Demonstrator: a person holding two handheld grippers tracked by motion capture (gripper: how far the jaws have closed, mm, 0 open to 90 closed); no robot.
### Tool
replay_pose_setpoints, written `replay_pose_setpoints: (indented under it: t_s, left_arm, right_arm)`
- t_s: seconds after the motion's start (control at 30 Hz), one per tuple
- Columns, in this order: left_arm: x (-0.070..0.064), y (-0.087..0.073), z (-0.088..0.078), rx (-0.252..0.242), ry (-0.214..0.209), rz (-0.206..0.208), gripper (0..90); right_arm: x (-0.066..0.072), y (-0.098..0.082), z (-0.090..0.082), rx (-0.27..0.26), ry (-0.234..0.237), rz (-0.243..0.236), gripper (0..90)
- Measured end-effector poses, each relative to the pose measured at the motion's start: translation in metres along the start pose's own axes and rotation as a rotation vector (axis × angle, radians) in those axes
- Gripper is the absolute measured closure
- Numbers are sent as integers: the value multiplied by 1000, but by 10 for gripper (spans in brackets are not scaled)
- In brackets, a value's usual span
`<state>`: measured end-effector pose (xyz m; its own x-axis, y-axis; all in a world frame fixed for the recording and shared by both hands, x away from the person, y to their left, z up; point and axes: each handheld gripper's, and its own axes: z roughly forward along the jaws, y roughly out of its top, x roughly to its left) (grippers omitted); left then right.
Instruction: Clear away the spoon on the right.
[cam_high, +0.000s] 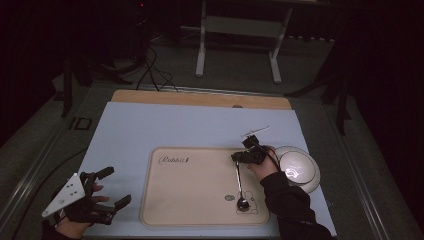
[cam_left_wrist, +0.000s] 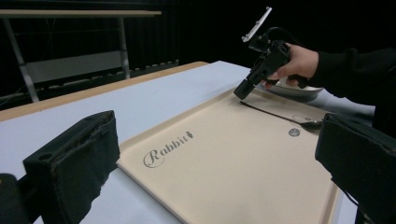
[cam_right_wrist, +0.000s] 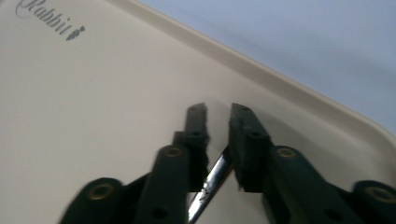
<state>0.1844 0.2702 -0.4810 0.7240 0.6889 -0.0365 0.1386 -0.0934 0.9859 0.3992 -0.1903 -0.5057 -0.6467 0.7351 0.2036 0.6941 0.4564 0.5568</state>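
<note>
A: So, the spoon (cam_high: 240, 186) is lying on the tray (cam_high: 200, 210), handle tip sitting right between the right gripper (cam_high: 239, 158)'s jaws, bowl end running back toward the person.

B: Long axis?

A: It's running nearly straight along the jaws' own line, so the shaft is passing under and behind them. In the right gripper view the jaws are standing narrowly apart with the handle (cam_right_wrist: 212, 184) lying in the gap; whether the pads are truly pinching it I can't tell.

B: And the other hand?

A: The left gripper (cam_high: 112, 187) is hovering well apart, off the tray's near left corner, jaws spread wide and holding nothing. The right is clearly the nearer one.

B: Room to move?

A: Bare tray is stretching out to the left of the jaws. The bowls (cam_high: 300, 167) are sitting just beside the hand on the right, past the tray's rim, so I'd judge that side is tight.
</note>
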Motion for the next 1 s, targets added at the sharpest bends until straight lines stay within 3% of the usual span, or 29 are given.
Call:
replay_pose_setpoints:
  t_s: [0.13,0.47,0.6,0.9,1.0]
  left_arm:
    - [0,0,0,-2,0,-2,0]
    - [0,0,0,0,-1,1,0]
    - [0,0,0,1,-2,1,0]
    - [0,0,0,1,-1,2,0]
    - [0,0,0,2,-1,3,0]
  right_arm:
    - [3,0,4,25,17,-17,897]
    - [3,-2,9,44,9,-18,898]
    - [-2,-4,9,51,-5,3,898]
    - [-3,-4,4,23,6,16,893]
    - [0,-4,-1,1,16,13,845]
